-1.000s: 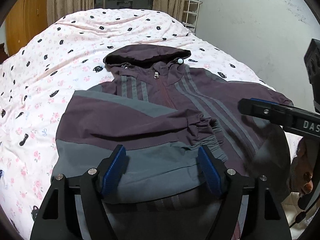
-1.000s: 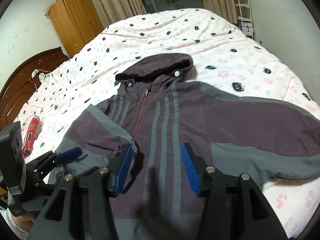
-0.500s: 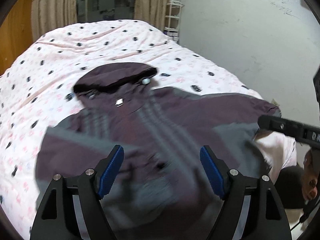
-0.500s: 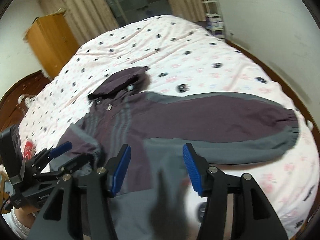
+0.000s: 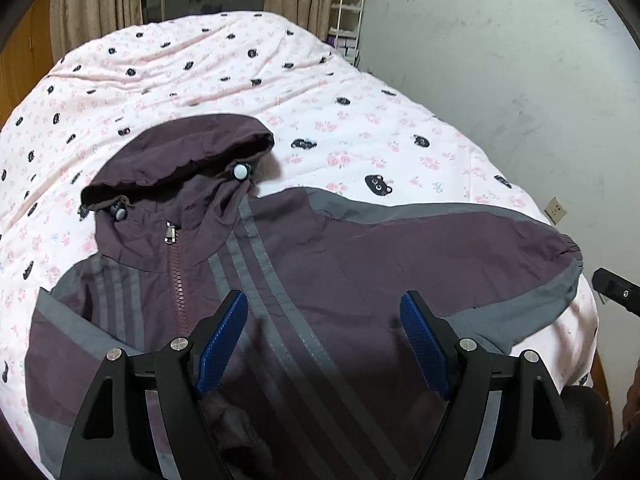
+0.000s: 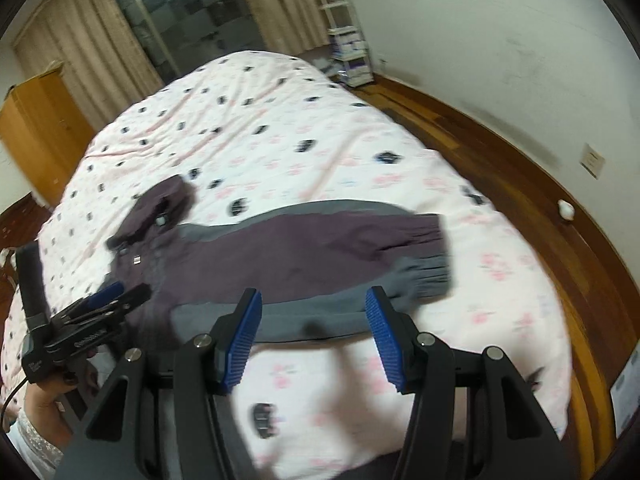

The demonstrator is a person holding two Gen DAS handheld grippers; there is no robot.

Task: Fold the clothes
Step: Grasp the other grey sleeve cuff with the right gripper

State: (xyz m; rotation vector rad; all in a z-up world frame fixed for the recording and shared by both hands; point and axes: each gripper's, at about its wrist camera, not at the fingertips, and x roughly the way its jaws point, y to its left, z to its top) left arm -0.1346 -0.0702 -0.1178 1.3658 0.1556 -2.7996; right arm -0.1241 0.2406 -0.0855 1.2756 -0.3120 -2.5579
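Tools first: the left tool (image 5: 324, 332) hangs above the jacket's chest with its blue pads spread wide and nothing between them, fabric visible below but not touched. The right tool (image 6: 314, 336) is likewise released, pads apart, hovering over the near bed edge just short of the outstretched sleeve (image 6: 360, 240); that view is blurred, so fine contact cannot be judged, but no cloth sits between the pads.

Jacket (image 5: 320, 264): a purple and grey hooded one, lying face up on the bed (image 5: 360, 92), zipped closed, hood (image 5: 180, 156) flat toward the far end. The sleeve nearer the wall stretches straight out, its elastic cuff (image 6: 432, 256) close to the bed's side edge. On the opposite side, in the left wrist view, the sleeve appears already folded in across the lower body, grey and purple bands lying over the front panel; the tool's frame hides its cuff.

Progress, as a judgement: early to middle. One sleeve seems folded, the other is not yet brought in. Left to do: fold the outstretched sleeve over the chest, then double the body and tuck the hood. Both tools look placed for that sleeve step.
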